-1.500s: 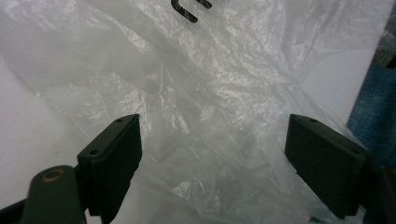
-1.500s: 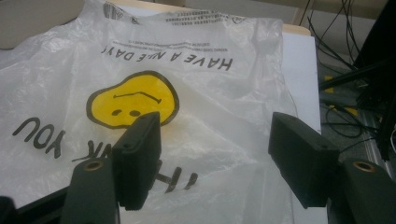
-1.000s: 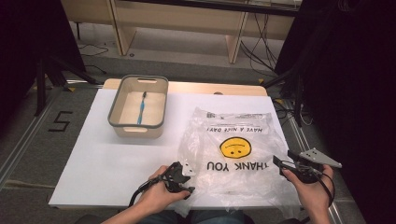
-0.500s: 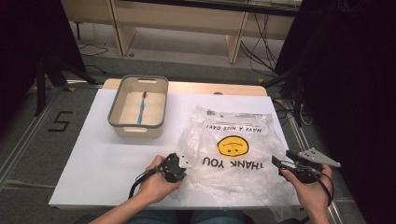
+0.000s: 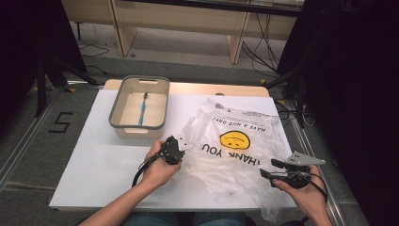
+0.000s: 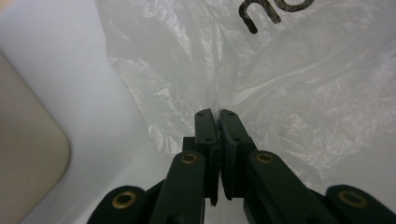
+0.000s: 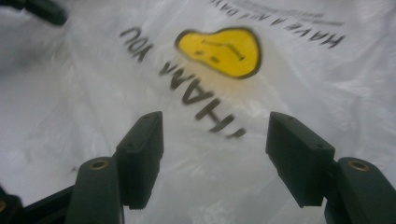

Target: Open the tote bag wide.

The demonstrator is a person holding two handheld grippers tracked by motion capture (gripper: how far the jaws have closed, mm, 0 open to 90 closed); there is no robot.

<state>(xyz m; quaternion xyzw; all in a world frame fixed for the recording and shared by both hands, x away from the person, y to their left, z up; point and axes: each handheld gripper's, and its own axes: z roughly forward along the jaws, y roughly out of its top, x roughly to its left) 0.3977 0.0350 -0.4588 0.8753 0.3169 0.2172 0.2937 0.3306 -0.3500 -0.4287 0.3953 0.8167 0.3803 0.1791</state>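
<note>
White table bears plastic bag, lettering upside-down, lengthwise away; left gripper pinches its edge, right gripper gapes.

The high view looks down on the table; both gripper views sit close over the plastic bag (shared by all)

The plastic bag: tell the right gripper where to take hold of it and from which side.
Grip the loose right-hand edge of the plastic bag, coming in low from the right. The film lies crumpled and raised there, nearest the open right gripper, so a fold can probably slip between its jaws. The left gripper is shut on the opposite edge, so a right-edge grip would likely let the two spread the bag.
</note>
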